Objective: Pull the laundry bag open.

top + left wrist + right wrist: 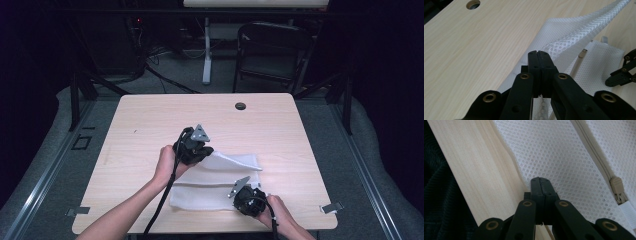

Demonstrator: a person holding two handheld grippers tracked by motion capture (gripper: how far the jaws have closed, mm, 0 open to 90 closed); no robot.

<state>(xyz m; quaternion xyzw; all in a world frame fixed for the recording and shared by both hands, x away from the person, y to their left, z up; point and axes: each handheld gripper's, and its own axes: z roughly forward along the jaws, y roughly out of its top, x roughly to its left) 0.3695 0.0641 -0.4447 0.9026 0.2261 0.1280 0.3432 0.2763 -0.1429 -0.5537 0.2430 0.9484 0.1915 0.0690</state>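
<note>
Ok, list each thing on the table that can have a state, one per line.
Mesh bag: partly flat on the table, one edge lifted off it.
Zipper: slider in view on the bag; open or closed, cannot tell.
Left tongs: shut on the bag's raised edge.
Right tongs: shut, at the bag's near edge.

white mesh laundry bag lies flat on the table's near half, one corner lifted and folded up off the wood; a beige zipper runs across it, slider at the end.
</note>
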